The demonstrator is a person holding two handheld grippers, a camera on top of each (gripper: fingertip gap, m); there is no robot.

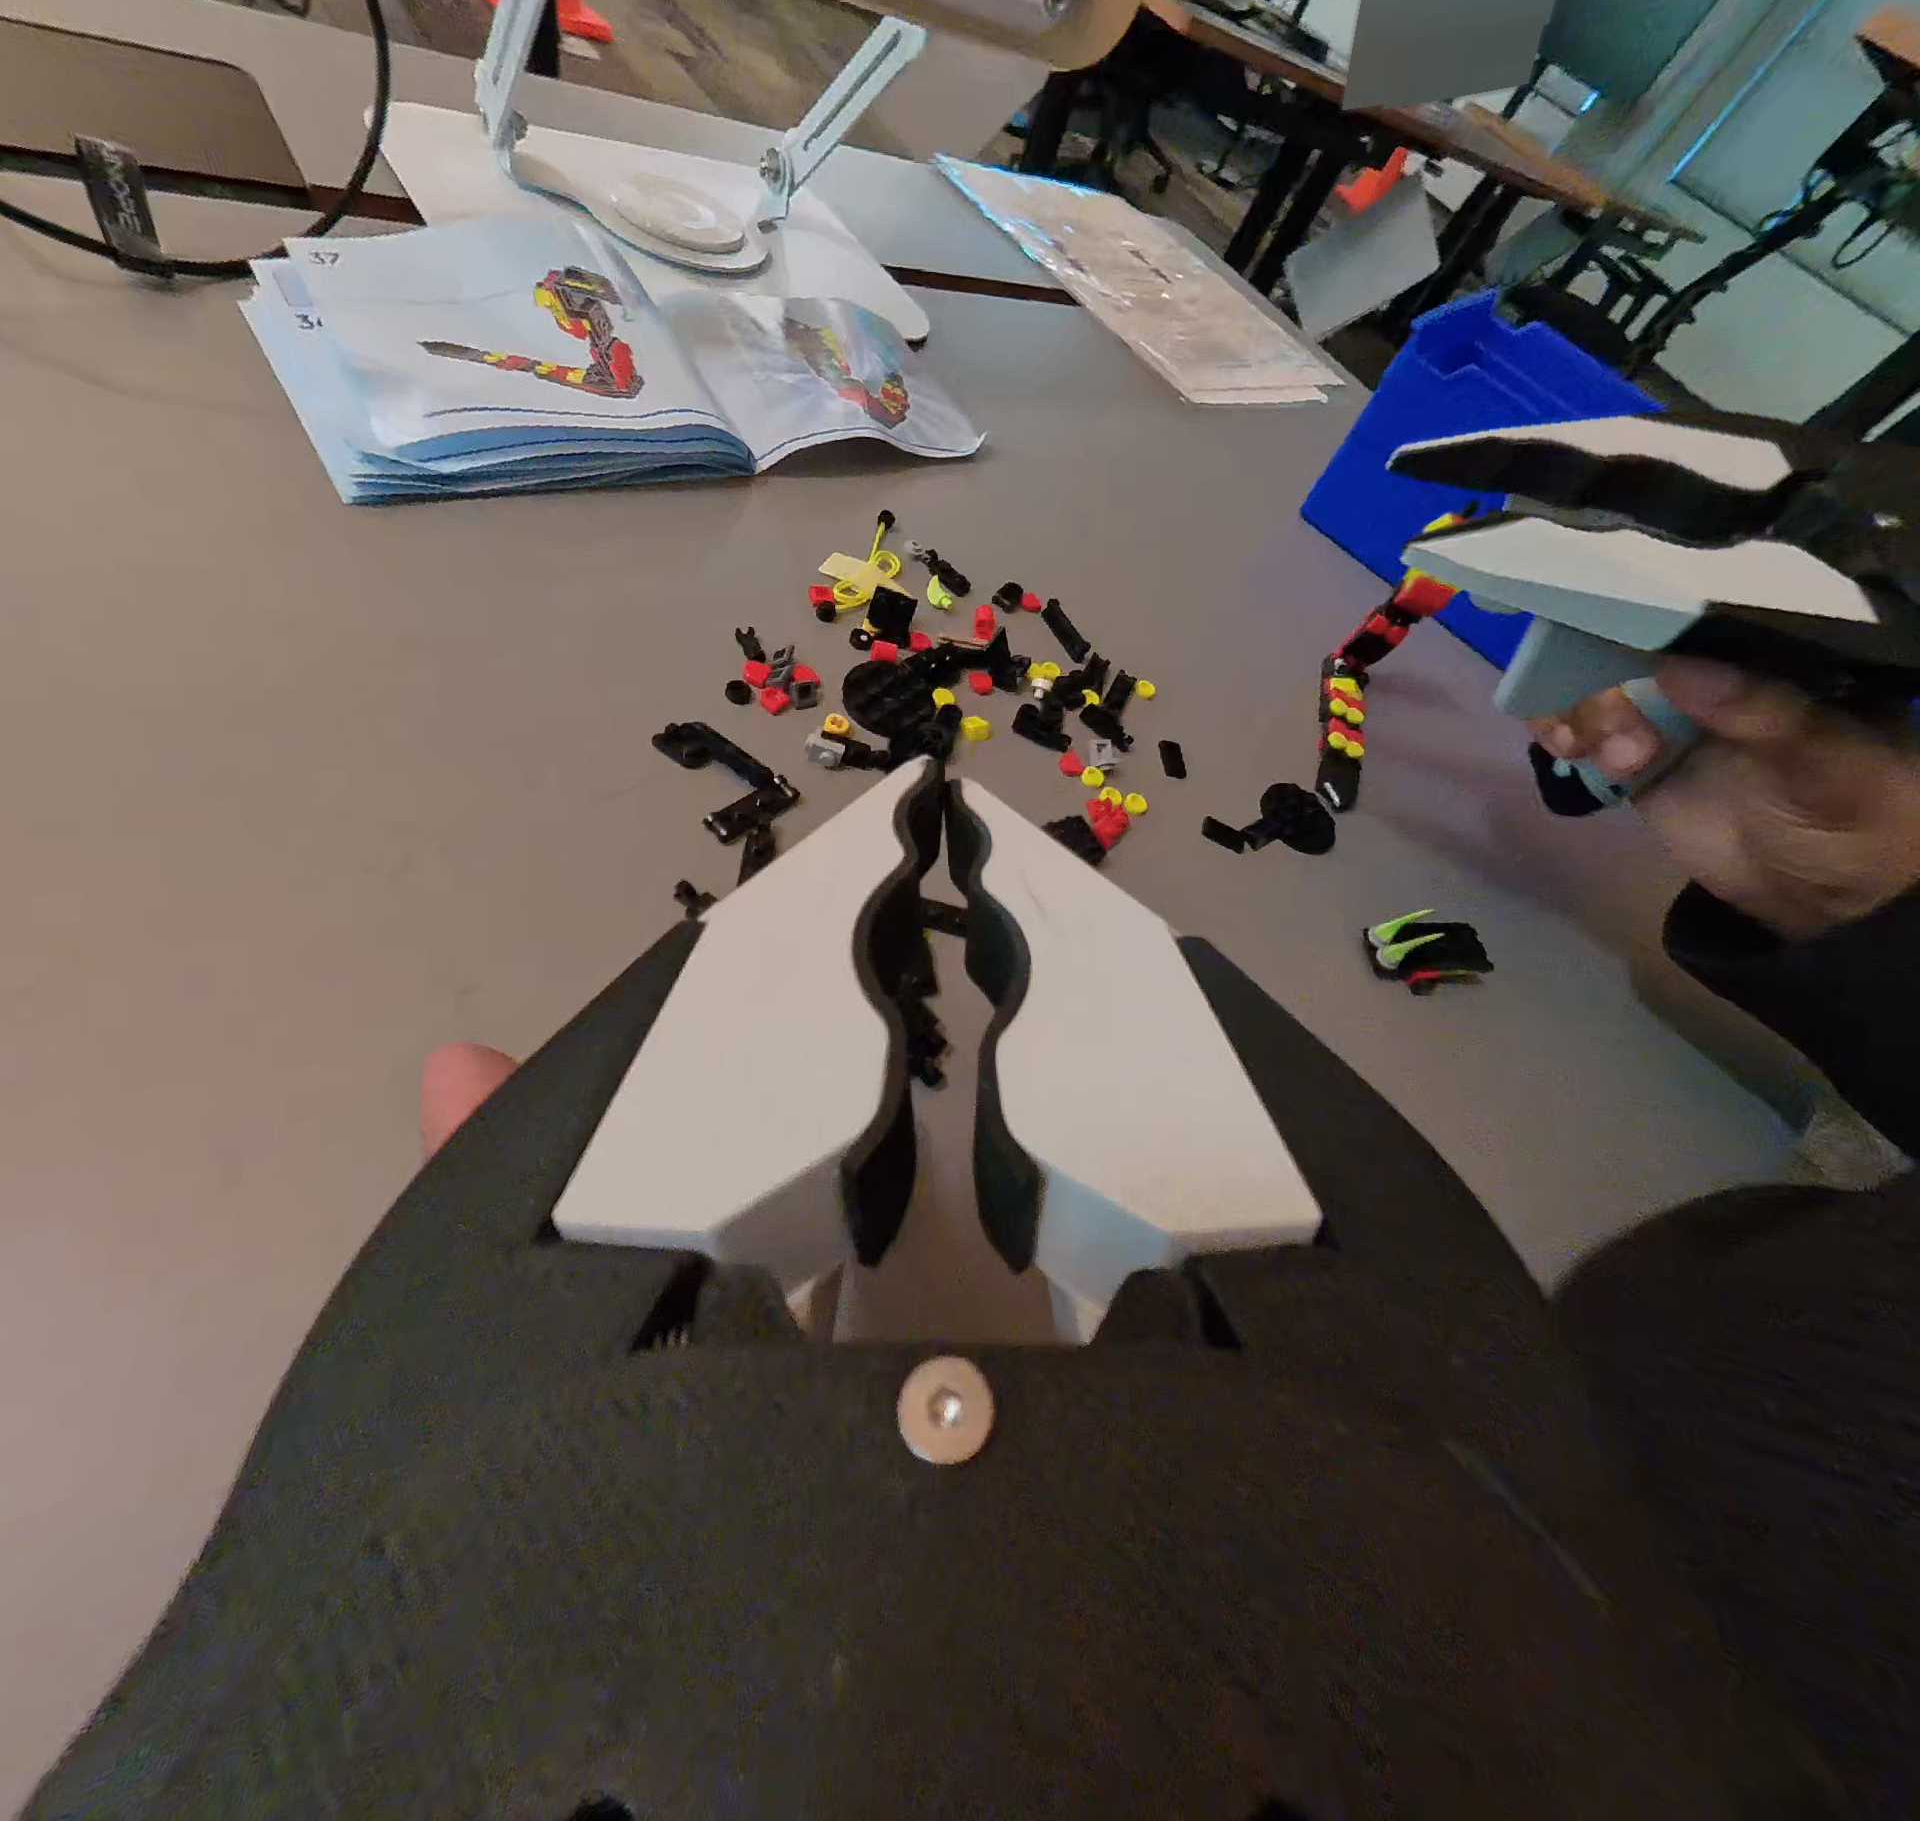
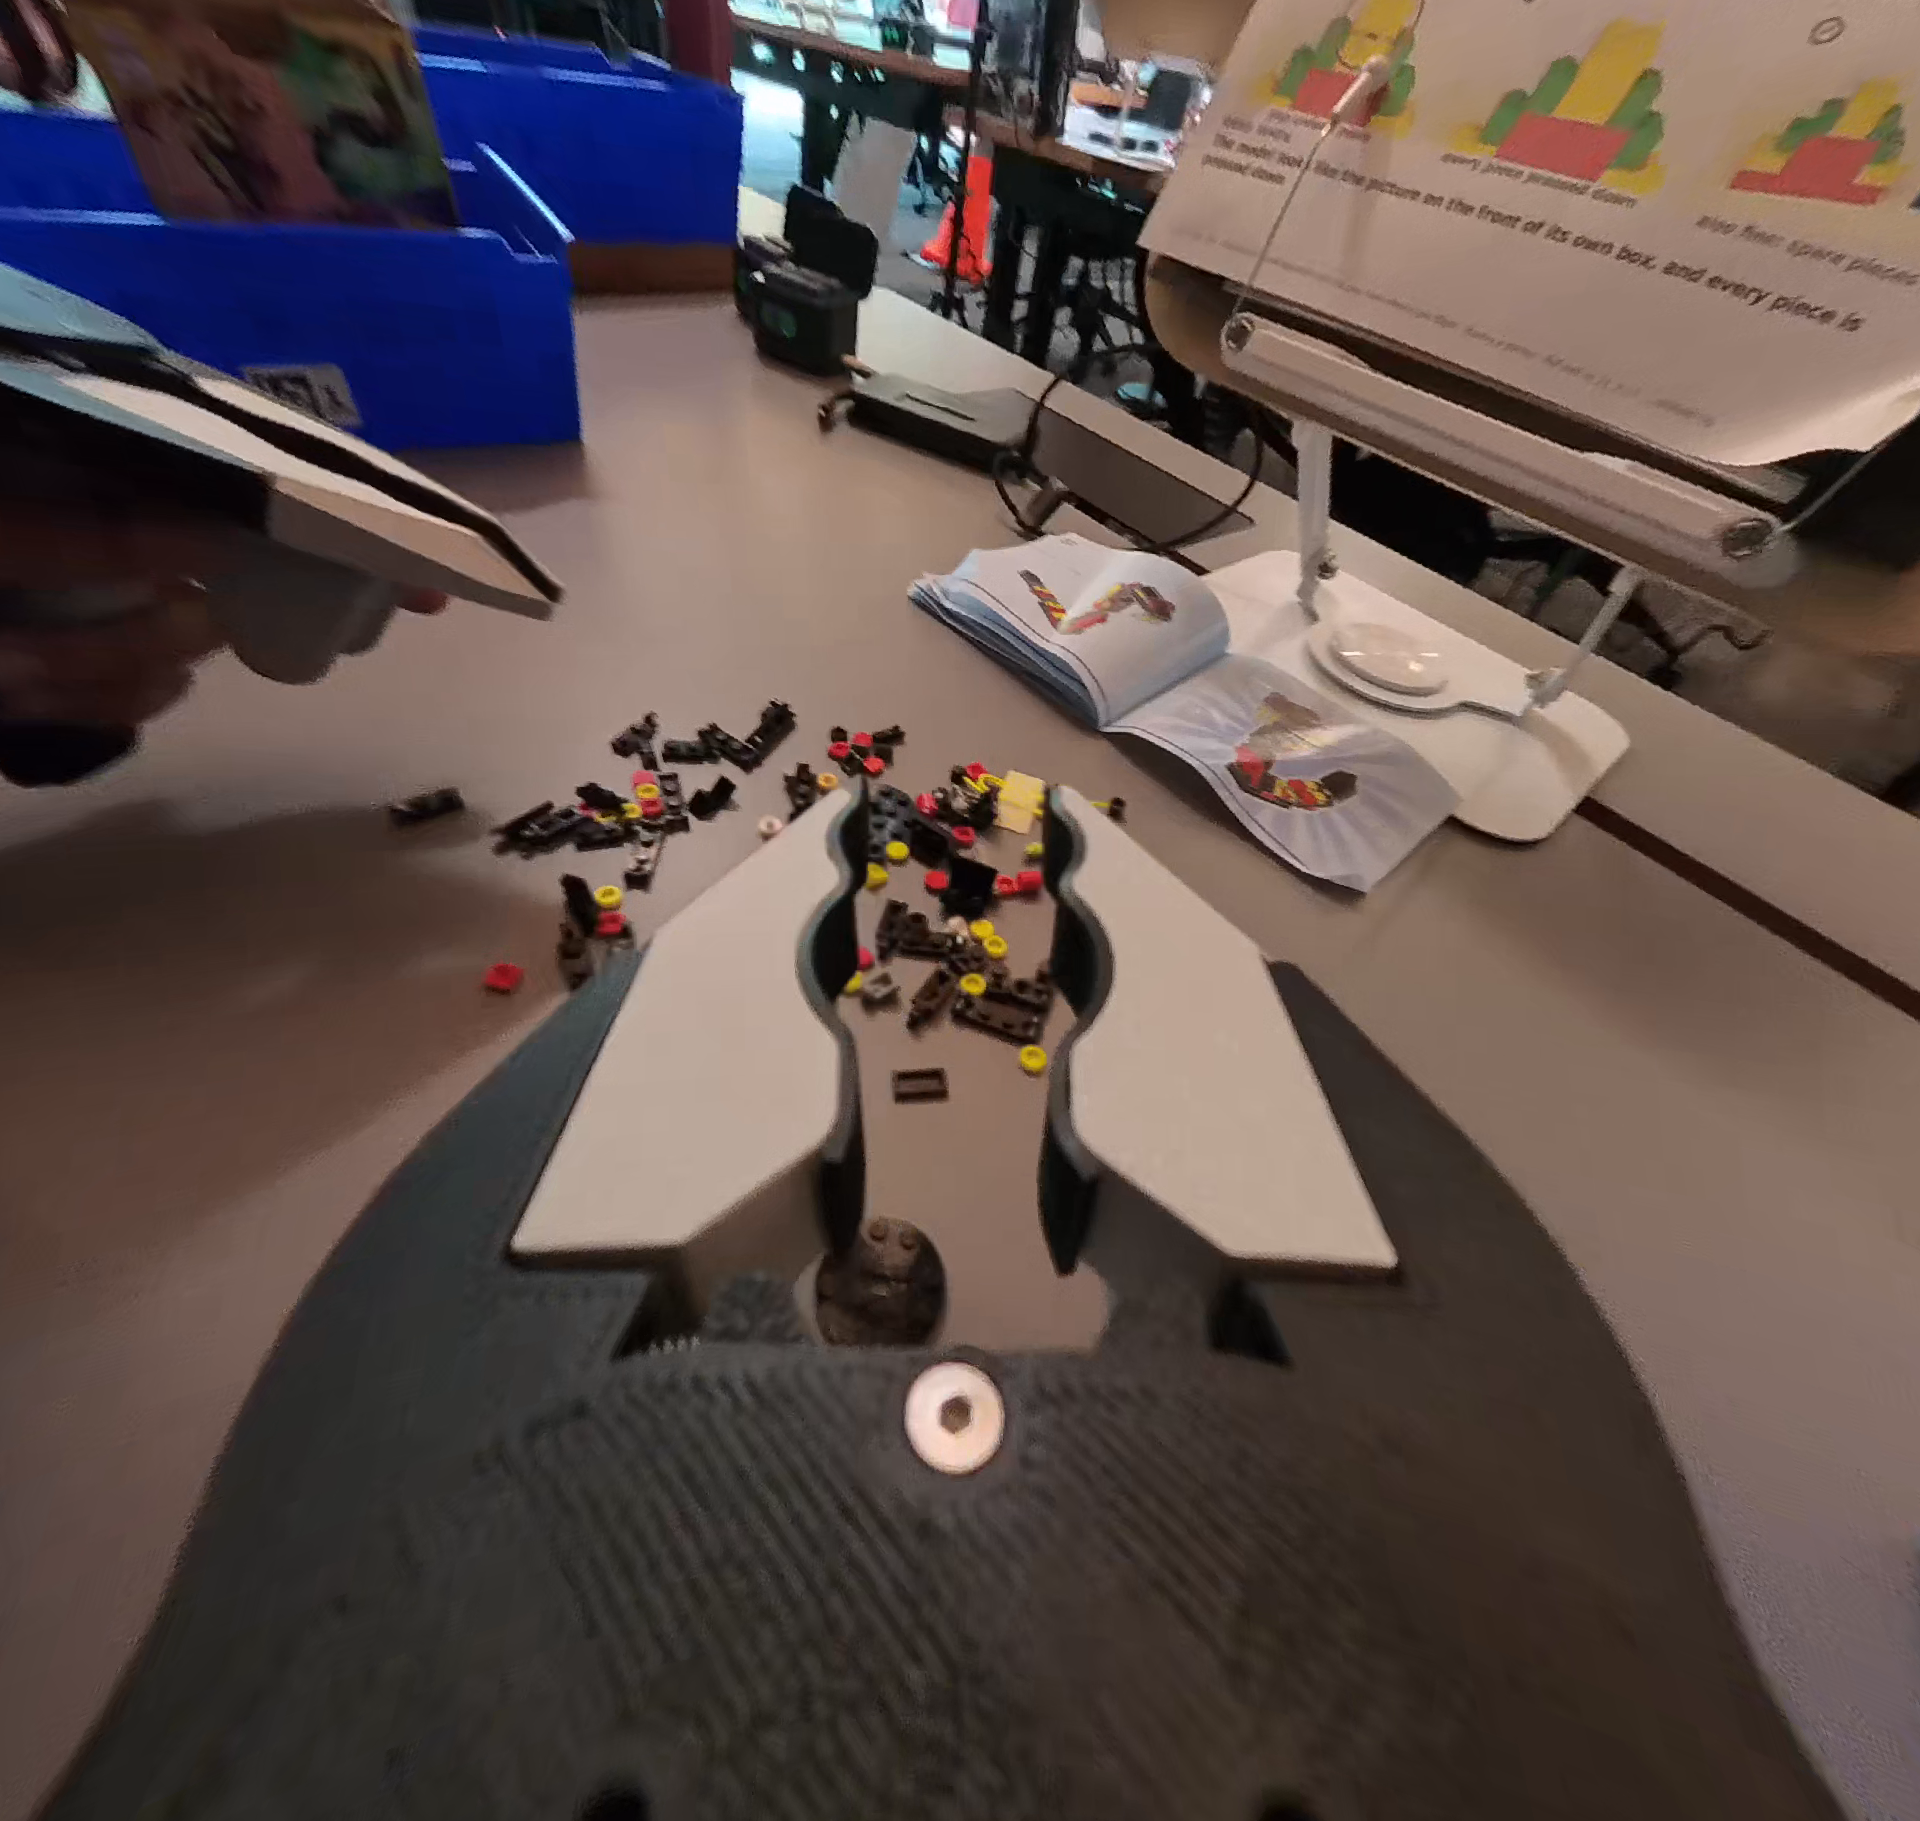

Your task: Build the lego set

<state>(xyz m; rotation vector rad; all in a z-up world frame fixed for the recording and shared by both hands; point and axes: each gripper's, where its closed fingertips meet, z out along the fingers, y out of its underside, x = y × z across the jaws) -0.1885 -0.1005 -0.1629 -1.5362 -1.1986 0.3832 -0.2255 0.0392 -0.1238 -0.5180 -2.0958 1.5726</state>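
Observation:
Loose black, red and yellow lego pieces [image 1: 935, 670] lie in a pile on the grey table [image 1: 312, 732]. My left gripper [image 1: 940, 779] hangs over the pile's near edge, its fingertips together with nothing between them; the right wrist view [image 2: 542, 595] shows it the same way. My right gripper [image 2: 956, 805] is open and empty above the pile [image 2: 935, 930]. It also shows in the left wrist view [image 1: 1397, 509] at the right. A built black, red and yellow snake chain [image 1: 1345, 701] lies below it, its far end hidden by the lower finger.
An open instruction booklet [image 1: 582, 369] lies behind the pile, in front of a white document stand [image 2: 1455, 722]. A blue bin [image 1: 1455, 421] stands at the right edge. A black piece with green claws [image 1: 1429, 950] and a black round piece [image 1: 1288, 815] lie apart. Clear plastic bags [image 1: 1143, 285] lie at the back. About 15 cm separates my left fingertips from my right.

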